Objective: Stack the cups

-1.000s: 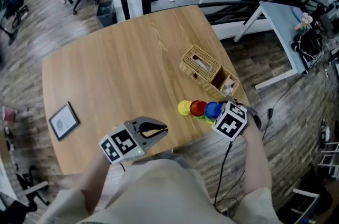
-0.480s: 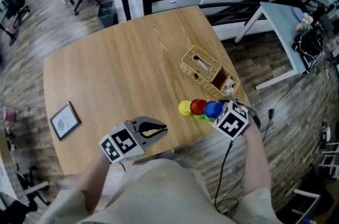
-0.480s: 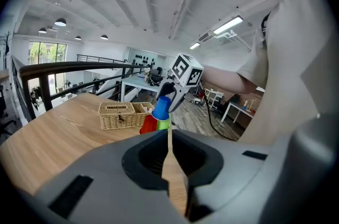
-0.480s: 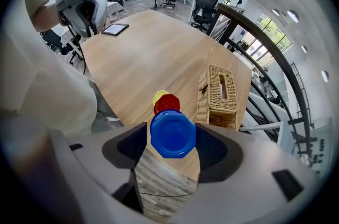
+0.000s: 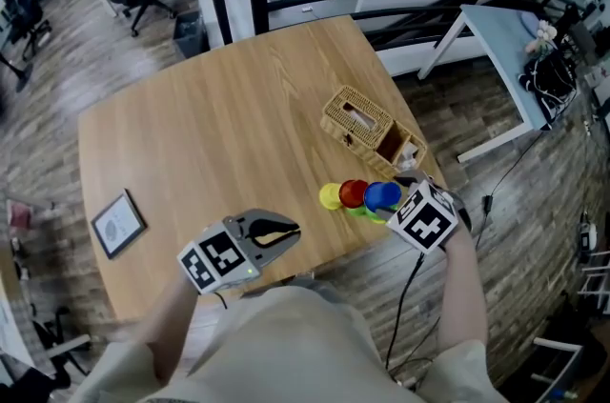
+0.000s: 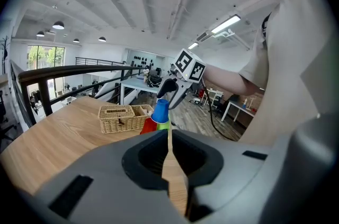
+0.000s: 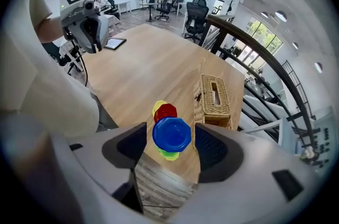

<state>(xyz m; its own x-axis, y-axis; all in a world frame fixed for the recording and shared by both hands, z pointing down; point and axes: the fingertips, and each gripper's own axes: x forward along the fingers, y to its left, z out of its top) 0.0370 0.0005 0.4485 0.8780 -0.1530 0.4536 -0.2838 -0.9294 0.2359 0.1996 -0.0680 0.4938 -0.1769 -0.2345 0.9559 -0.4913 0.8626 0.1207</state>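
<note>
Wooden bench (image 5: 219, 125) seen from above. Toward the left, left hand-held gripper (image 5: 289, 230) resting idle near the front edge, jaws shut on nothing, likely kept clear of the work. Mid-right, upturned yellow cup (image 5: 331, 195) and red cup (image 5: 354, 192) touching, beside blue cup (image 5: 383, 193) capping a green cup (image 5: 365, 211). Over it, right hand-held gripper (image 5: 396, 197) straddling the blue cup, jaws just opened wide, not pressing: seemingly letting go after stacking. Just behind, wicker basket (image 5: 362, 117).

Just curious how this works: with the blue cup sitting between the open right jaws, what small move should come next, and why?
Probably lift the right gripper straight up. Its jaws have just been opening, and they stand clear of the blue cup between them, which sits on the green cup. The red cup stands beside, unstacked.
</note>
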